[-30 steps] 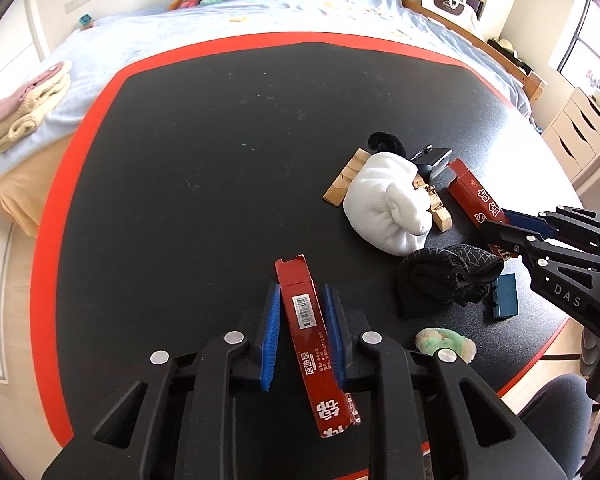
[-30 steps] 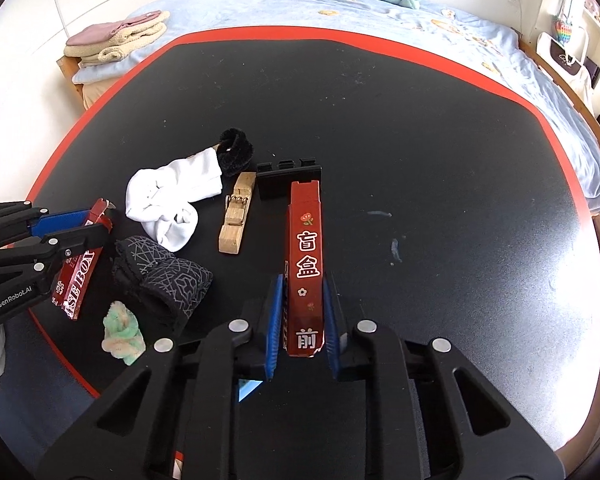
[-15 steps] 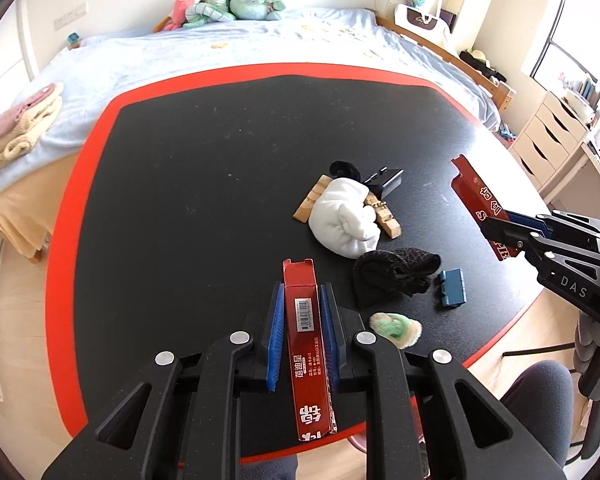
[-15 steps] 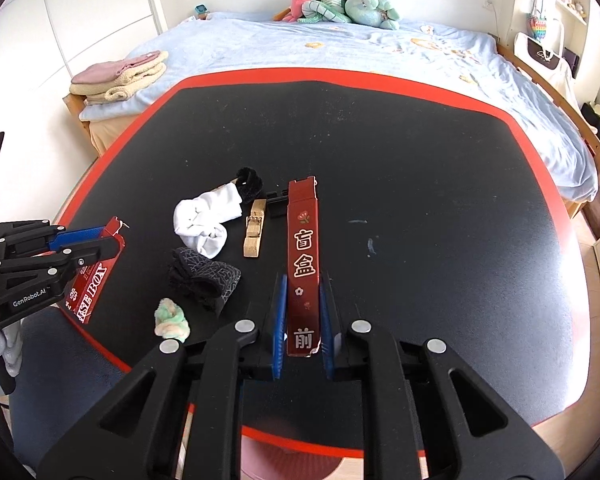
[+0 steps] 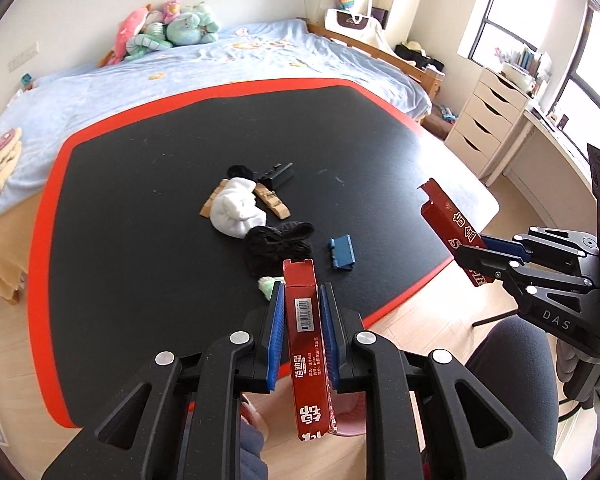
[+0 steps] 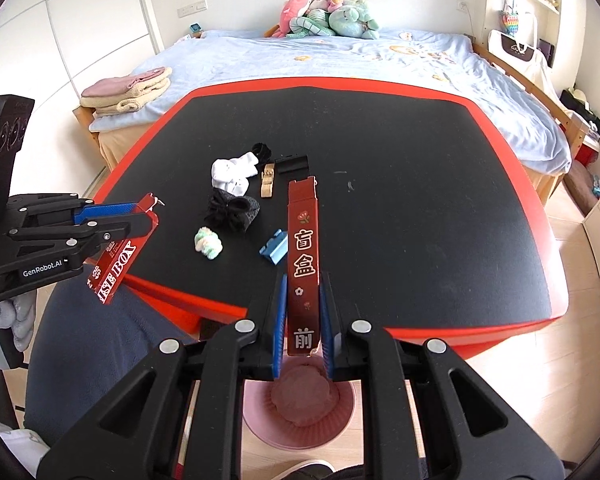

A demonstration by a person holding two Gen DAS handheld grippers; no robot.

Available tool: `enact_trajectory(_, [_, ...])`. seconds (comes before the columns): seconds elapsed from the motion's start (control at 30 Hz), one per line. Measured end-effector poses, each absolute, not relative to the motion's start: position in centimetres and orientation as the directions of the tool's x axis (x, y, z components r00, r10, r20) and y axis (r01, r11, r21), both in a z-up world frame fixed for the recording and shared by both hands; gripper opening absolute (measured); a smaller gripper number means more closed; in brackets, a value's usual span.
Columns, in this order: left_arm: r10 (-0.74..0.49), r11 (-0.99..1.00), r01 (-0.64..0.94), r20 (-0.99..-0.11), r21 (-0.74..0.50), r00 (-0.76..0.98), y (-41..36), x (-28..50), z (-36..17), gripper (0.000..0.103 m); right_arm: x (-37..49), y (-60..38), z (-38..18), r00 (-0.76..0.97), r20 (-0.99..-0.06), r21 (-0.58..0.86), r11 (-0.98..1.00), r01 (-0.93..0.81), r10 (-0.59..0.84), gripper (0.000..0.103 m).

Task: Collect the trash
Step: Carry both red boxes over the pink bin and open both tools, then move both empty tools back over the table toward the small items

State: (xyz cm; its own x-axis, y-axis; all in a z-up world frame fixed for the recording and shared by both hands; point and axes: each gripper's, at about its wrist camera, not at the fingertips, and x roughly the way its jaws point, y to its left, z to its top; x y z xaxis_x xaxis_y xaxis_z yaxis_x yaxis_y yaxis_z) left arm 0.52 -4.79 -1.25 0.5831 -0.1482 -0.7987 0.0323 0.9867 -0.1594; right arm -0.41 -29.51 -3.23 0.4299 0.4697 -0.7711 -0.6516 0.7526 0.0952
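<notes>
Gripping one long red cardboard box (image 6: 303, 248) each, left gripper (image 5: 300, 320) and right gripper (image 6: 303, 312) alike, above pink ribbed bin (image 6: 300, 420); probably light, crushable, needing gentle mid-length pinching.

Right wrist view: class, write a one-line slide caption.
Right gripper holds a red box above a pink bin; left gripper holds another.
</notes>
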Motion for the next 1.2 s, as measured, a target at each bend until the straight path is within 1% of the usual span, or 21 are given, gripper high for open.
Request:
enact_trajectory(0.2, [-0.204, 0.979, 0.110, -0.802, -0.171, 0.562, -8.1, -0.9, -2.2, 0.017, -3.6, -32.0, -4.5, 0.426, -0.781, 0.114, 0.775, -0.622, 0.457, 0.014])
enact_trajectory(0.4, [-0.240, 0.970, 0.154, -0.815, -0.187, 0.528, -10.3, -2.3, -3.8, 0.017, -6.3, -33.8, -6.7, 0.405, -0.802, 0.133, 0.792, -0.596, 0.439, 0.014])
enact_trajectory(0.7, [-0.274, 0.959, 0.201, -0.835, -0.200, 0.478, -12.6, -3.2, -6.0, 0.017, -8.0, -35.3, -9.3, 0.375, -0.825, 0.159, 0.810, -0.564, 0.423, 0.014])
enact_trajectory(0.87, [-0.286, 0.954, 0.218, -0.839, -0.205, 0.462, -13.3, -3.4, -6.4, 0.018, -8.4, -35.8, -9.8, 0.370, -0.826, 0.169, 0.812, -0.558, 0.425, 0.015])
enact_trajectory(0.93, [-0.294, 0.951, 0.225, -0.841, -0.210, 0.454, -13.3, -3.2, -6.4, 0.019, -8.4, -36.0, -9.9, 0.368, -0.824, 0.176, 0.812, -0.556, 0.430, 0.015])
enact_trajectory(0.97, [-0.295, 0.951, 0.229, -0.840, -0.210, 0.455, -13.4, -3.1, -6.4, 0.023, -8.4, -36.0, -9.9, 0.367, -0.824, 0.177, 0.812, -0.556, 0.431, 0.019])
enact_trajectory(1.0, [-0.290, 0.952, 0.226, -0.842, -0.206, 0.455, -13.3, -3.0, -6.5, 0.035, -8.3, -36.1, -9.9, 0.369, -0.827, 0.172, 0.816, -0.552, 0.424, 0.041])
enact_trajectory(1.03, [-0.289, 0.953, 0.223, -0.841, -0.207, 0.457, -13.2, -2.9, -6.5, 0.046, -8.2, -36.3, -9.8, 0.384, -0.827, 0.158, 0.825, -0.542, 0.410, 0.072])
enact_trajectory(1.07, [-0.286, 0.955, 0.214, -0.837, -0.206, 0.466, -13.3, -2.8, -6.5, 0.069, -8.1, -36.4, -9.8, 0.399, -0.821, 0.154, 0.831, -0.535, 0.409, 0.081])
enact_trajectory(1.1, [-0.283, 0.956, 0.207, -0.831, -0.207, 0.478, -13.1, -2.9, -6.5, 0.082, -8.2, -36.7, -9.7, 0.408, -0.813, 0.160, 0.834, -0.528, 0.415, 0.083])
enact_trajectory(1.13, [-0.276, 0.959, 0.201, -0.830, -0.201, 0.485, -13.0, -3.0, -6.5, 0.084, -8.1, -36.9, -9.7, 0.410, -0.814, 0.163, 0.838, -0.521, 0.413, 0.088])
enact_trajectory(1.2, [-0.248, 0.967, 0.182, -0.837, -0.180, 0.488, -12.9, -2.9, -6.6, 0.090, -7.9, -37.1, -9.9, 0.413, -0.817, 0.161, 0.847, -0.507, 0.403, 0.092])
